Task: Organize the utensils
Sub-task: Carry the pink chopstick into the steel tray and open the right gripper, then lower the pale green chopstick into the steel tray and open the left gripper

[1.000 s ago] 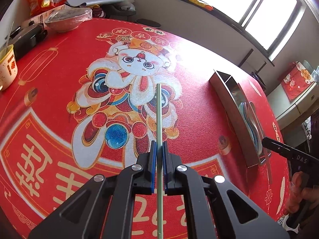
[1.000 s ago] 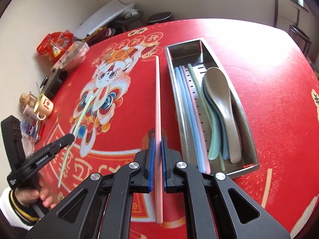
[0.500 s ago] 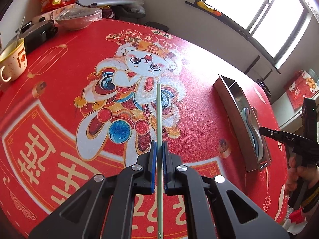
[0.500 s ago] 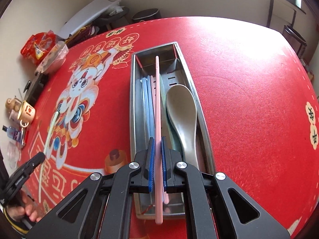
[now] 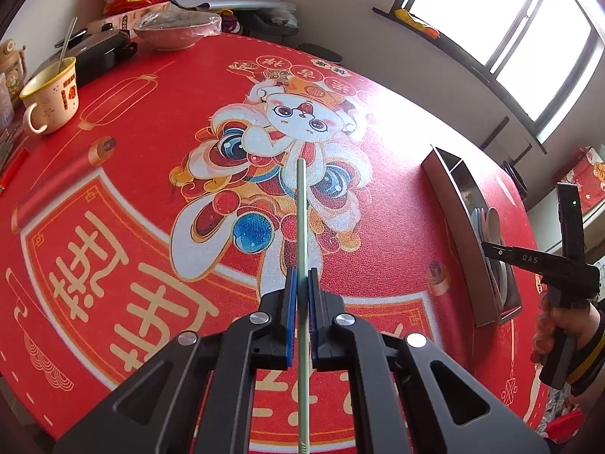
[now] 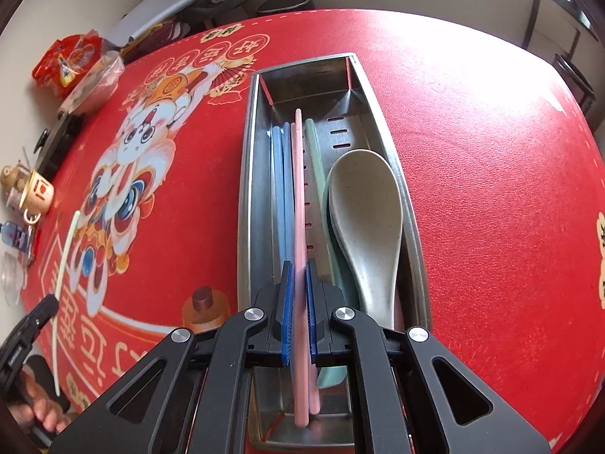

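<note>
- My right gripper (image 6: 297, 302) is clamped on a pink chopstick (image 6: 298, 196), which runs straight up the middle of the right wrist frame, from the bottom edge toward the centre.
- Directly beneath it lies the steel tray (image 6: 247, 196), its long side running the same way, bottom to top of the frame. Chopstick and tray look lined up lengthwise; that is the relation the drop depends on, I judge.
- Inside the tray, blue chopsticks (image 6: 280, 189) lie along the left, another pink one sits just beside mine, a green chopstick (image 6: 314, 143) is to the right, and a pale spoon (image 6: 366, 219) fills the right side on top of other spoons.
- I cannot tell whether the far tip of my pink chopstick already touches the tray floor.
- My left gripper (image 5: 300, 314) is closed on a green chopstick (image 5: 301, 219) above the red tablecloth (image 5: 132, 159), pointing up the centre of the left wrist frame.
- From there the tray (image 5: 459, 227) sits well off at the right edge, so the right hand is clearly the nearer one, and the left chopstick lies at an angle to the tray's length.
</note>
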Motion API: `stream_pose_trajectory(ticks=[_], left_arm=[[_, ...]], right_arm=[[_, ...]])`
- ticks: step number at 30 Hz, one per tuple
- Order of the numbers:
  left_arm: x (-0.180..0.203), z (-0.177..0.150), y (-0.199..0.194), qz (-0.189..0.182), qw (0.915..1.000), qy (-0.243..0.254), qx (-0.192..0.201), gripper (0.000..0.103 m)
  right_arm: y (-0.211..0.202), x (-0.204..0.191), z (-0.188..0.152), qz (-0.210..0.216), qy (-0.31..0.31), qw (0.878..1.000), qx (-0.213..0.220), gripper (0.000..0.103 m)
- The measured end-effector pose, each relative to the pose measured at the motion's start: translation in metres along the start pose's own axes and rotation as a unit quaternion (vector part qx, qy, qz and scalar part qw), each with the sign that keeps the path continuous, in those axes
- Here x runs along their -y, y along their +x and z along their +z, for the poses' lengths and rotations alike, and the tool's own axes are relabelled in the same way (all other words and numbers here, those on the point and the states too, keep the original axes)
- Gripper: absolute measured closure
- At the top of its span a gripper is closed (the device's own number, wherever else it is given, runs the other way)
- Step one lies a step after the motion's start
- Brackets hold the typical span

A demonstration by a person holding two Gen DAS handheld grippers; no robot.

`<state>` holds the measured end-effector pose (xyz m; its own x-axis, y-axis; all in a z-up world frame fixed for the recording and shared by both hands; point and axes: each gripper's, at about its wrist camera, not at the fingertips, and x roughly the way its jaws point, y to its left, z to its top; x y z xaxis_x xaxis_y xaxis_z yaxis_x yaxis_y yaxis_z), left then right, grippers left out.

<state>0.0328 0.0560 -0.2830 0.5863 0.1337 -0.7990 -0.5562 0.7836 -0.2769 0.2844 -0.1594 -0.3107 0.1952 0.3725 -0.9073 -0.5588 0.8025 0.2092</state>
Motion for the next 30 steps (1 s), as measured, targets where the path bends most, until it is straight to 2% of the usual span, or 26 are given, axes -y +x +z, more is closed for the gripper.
stream_pose_trajectory(ticks=[7,13,15,16,17,18,21,22,25,30], left_arm=[[0.011,0.003,0.001,-0.006,0.9999,0.009,-0.002,0.097],[0.029,0.007,0.003,-0.016,0.9995,0.025,-0.002,0.097],[0.036,0.008,0.005,-0.018,0.9994,0.031,-0.003,0.097],[0.04,0.009,0.006,-0.02,0.9992,0.034,-0.004,0.097],[0.044,0.01,0.007,-0.022,0.9991,0.036,-0.005,0.097],[0.048,0.01,0.007,-0.024,0.9989,0.04,-0.006,0.097],[0.064,0.012,0.01,-0.03,0.9981,0.053,-0.009,0.097],[0.07,0.012,0.011,-0.032,0.9977,0.058,-0.01,0.097],[0.088,0.014,0.015,-0.04,0.9963,0.075,-0.013,0.097],[0.121,0.017,0.022,-0.057,0.9936,0.095,-0.02,0.097]], right_arm=[[-0.011,0.001,-0.003,0.007,0.013,1.0,0.01,0.095],[-0.042,-0.004,-0.012,-0.014,-0.009,0.999,0.032,0.094],[-0.053,-0.003,-0.016,-0.016,-0.011,0.999,0.041,0.09],[-0.059,-0.002,-0.018,-0.017,-0.012,0.999,0.047,0.077],[-0.065,0.0,-0.02,-0.02,-0.012,0.998,0.055,0.051],[-0.073,0.001,-0.022,-0.025,-0.013,0.997,0.068,0.044],[-0.089,0.009,-0.026,-0.023,-0.015,0.996,0.086,0.043],[-0.093,0.013,-0.027,-0.021,-0.012,0.996,0.087,0.039],[-0.106,0.025,-0.031,-0.038,-0.003,0.994,0.107,0.015],[-0.124,0.051,-0.038,-0.063,0.012,0.989,0.131,0.015]])
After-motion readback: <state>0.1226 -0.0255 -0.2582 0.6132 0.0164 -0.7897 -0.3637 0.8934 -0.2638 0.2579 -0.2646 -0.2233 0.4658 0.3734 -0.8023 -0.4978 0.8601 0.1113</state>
